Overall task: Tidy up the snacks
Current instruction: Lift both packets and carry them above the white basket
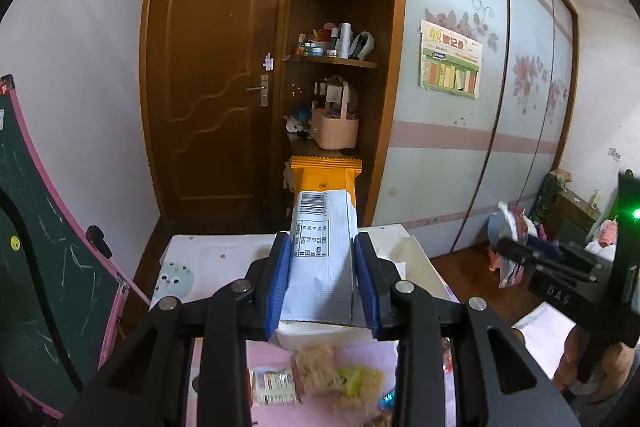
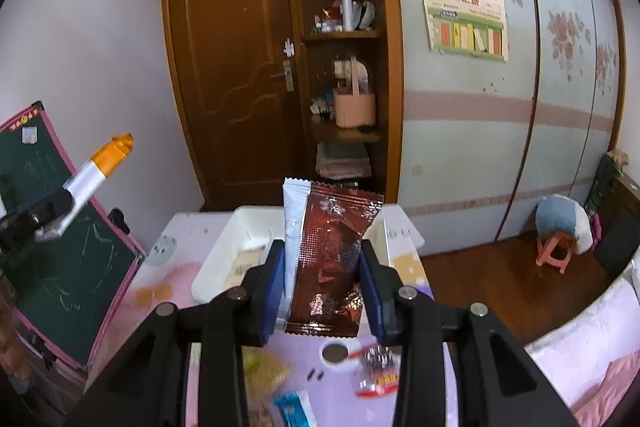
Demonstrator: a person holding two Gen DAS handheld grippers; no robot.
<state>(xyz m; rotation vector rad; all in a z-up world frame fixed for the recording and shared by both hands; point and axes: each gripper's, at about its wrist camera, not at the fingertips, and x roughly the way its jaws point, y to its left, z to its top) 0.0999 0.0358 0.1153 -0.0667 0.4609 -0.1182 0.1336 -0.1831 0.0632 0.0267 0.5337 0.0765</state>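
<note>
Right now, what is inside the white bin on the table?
In the right wrist view, the white bin holds what looks like a flat pale packet. The right gripper and its brown snack packet cover the rest.

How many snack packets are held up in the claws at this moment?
2. The left claw is shut on an orange and white packet; the right claw is shut on a dark red foil packet. More snacks lie blurred on the table below.

The right gripper (image 2: 322, 267) clamps a dark red foil snack packet (image 2: 330, 259) above the pink tabletop (image 2: 176, 267). A white tray (image 2: 218, 259) lies near the far edge. At left, the left gripper (image 2: 60, 211) holds a white-and-orange packet (image 2: 100, 167).
</note>
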